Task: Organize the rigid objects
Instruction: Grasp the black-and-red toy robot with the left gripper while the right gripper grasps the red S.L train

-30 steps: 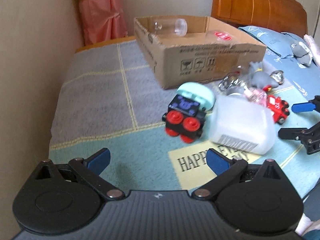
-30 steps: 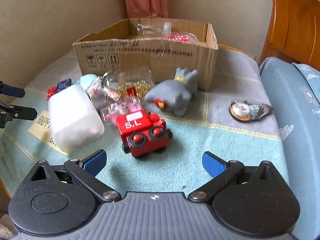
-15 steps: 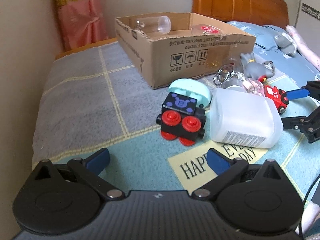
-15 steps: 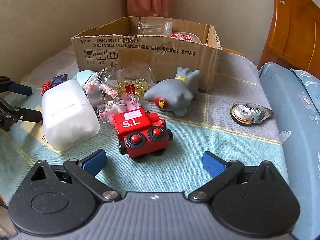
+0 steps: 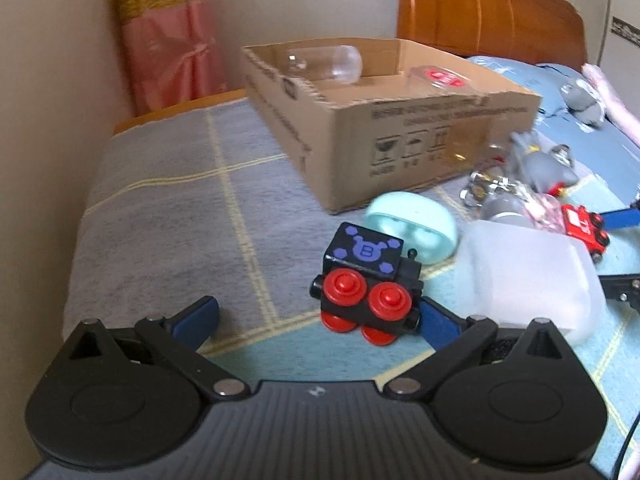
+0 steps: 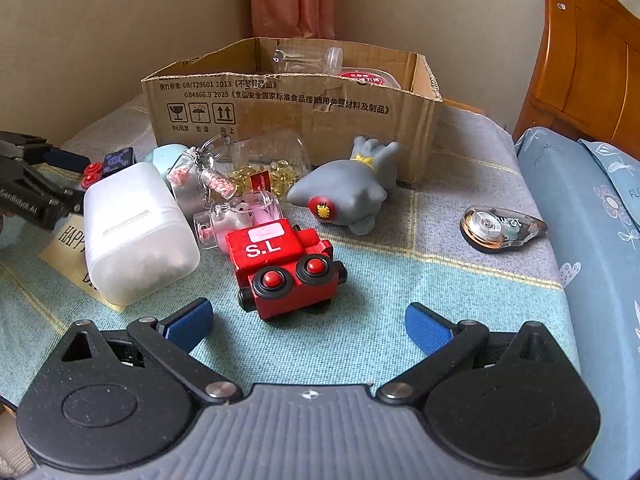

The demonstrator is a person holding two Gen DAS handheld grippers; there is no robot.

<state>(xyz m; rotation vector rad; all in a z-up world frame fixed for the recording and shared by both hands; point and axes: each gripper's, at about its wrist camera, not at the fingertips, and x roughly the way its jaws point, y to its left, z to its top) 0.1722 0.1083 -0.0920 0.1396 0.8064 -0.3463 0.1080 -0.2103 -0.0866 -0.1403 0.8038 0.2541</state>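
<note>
A black toy train car with red wheels (image 5: 366, 280) stands on the cloth just ahead of my left gripper (image 5: 320, 314), which is open; its right pad touches or nearly touches the car. A red toy train marked "S.L" (image 6: 282, 266) stands just in front of my right gripper (image 6: 308, 320), which is open and empty. An open cardboard box (image 5: 400, 120) behind them holds a clear jar (image 5: 332, 62) and a red-lidded container (image 6: 364, 78). The box also shows in the right wrist view (image 6: 288, 108).
A white plastic tub (image 6: 132, 232), mint case (image 5: 412, 228), small glass bottles on key rings (image 6: 208, 178), clear jar of yellow beads (image 6: 272, 164), grey plush (image 6: 348, 192) and tape dispenser (image 6: 500, 226) lie on the cloth. Wall on the left, wooden headboard (image 5: 492, 12) behind.
My left gripper has moved forward and right up to the black train car. My right gripper has moved closer to the red train. Both stay open.
</note>
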